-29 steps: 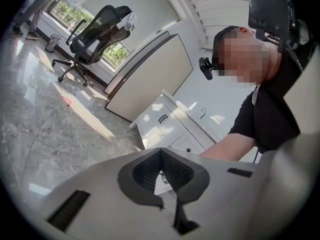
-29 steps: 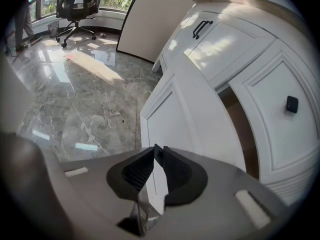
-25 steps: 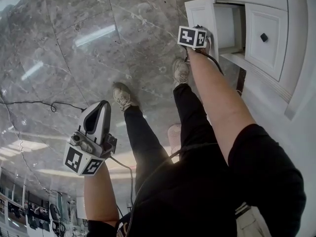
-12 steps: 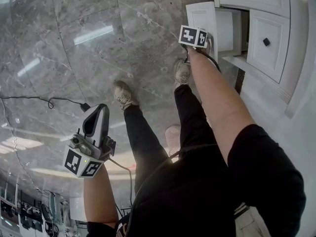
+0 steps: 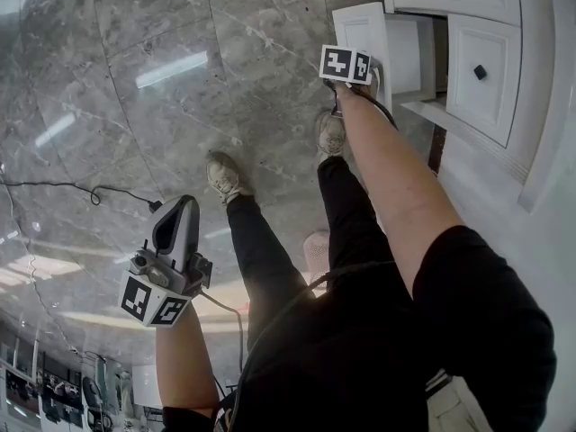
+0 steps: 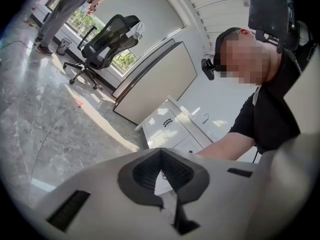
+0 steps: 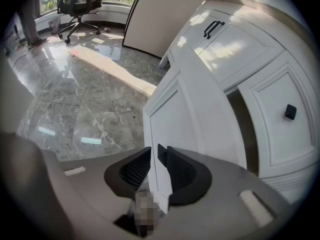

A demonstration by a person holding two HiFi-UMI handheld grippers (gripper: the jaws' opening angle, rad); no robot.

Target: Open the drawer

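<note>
Black fingers (image 7: 176,171) of our right gripper (image 7: 154,149) sit one on each side of the thin edge of the drawer front (image 7: 192,109). They have just been opening a little, but they look like they touch the white board on both sides. We think we pinch the edge because we see no knob on this front, so the edge is the best place to pull. Our right arm (image 5: 396,178) reaches out long so the drawer (image 5: 409,52) can slide toward us.

Our left gripper (image 6: 161,150) has its fingers together with nothing in them. It hangs low by our leg (image 5: 261,259), well apart from the cabinet (image 5: 540,115). We guess one hand is enough for this job, so the other one is out of the way.

The drawer is at the top right of the head view. It is white, with a flat frame shape pressed into its front. It sticks out of the cabinet over the grey stone floor (image 5: 162,97), and we can see into its box. Just beside it is a shut drawer (image 5: 486,106) with a small black knob (image 5: 480,72).
</note>
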